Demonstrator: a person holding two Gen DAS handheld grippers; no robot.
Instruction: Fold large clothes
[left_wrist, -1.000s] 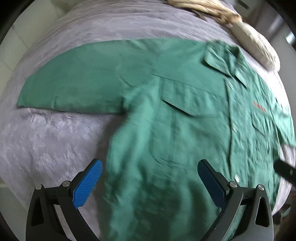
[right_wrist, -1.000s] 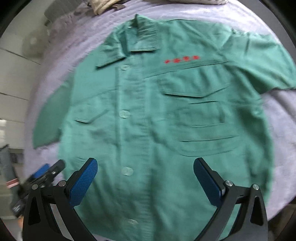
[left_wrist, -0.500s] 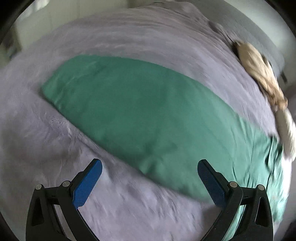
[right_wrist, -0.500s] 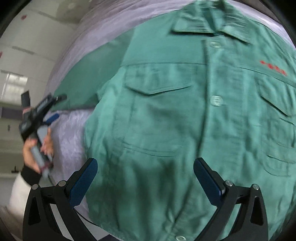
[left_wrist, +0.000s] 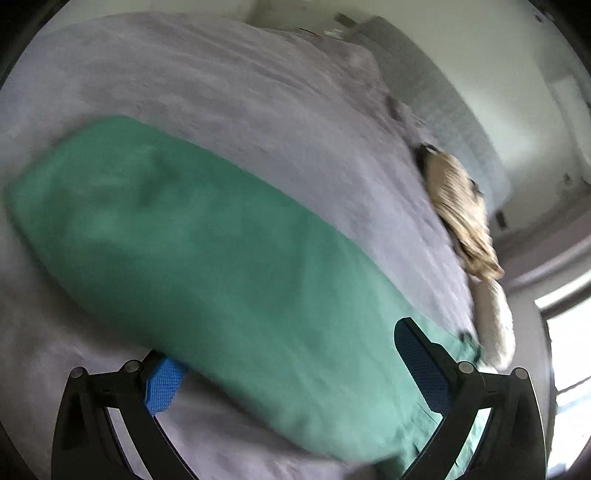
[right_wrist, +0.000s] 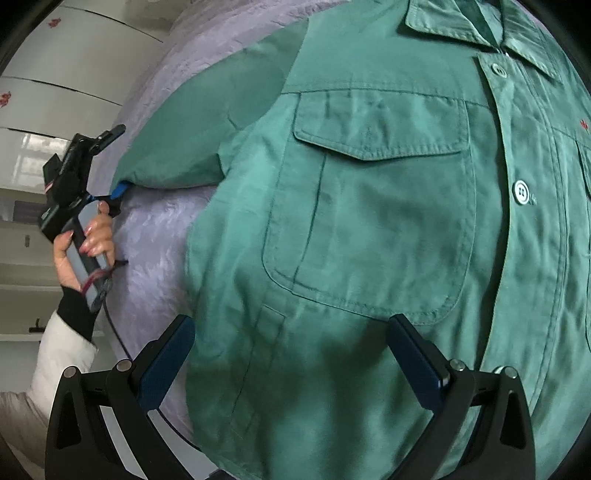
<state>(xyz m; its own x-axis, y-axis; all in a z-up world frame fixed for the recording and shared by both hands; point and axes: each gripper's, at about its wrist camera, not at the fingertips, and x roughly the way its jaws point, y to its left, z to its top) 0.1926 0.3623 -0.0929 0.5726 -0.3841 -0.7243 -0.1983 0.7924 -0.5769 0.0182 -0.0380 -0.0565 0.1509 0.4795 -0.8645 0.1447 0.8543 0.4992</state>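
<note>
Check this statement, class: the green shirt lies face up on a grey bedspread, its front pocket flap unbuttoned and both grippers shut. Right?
One error: both grippers are open. The left gripper straddles the sleeve in the left wrist view; the right gripper hangs over the green shirt in the right wrist view.

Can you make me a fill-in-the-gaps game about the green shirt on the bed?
1. The green button-up shirt lies on a bedspread coloured ____.
2. The left gripper has one of its fingers slid under the shirt's ____.
3. The buttons on the shirt are coloured ____.
4. The right gripper hovers over the shirt with its fingers ____.

Missing words: lilac; sleeve; white; open
</note>
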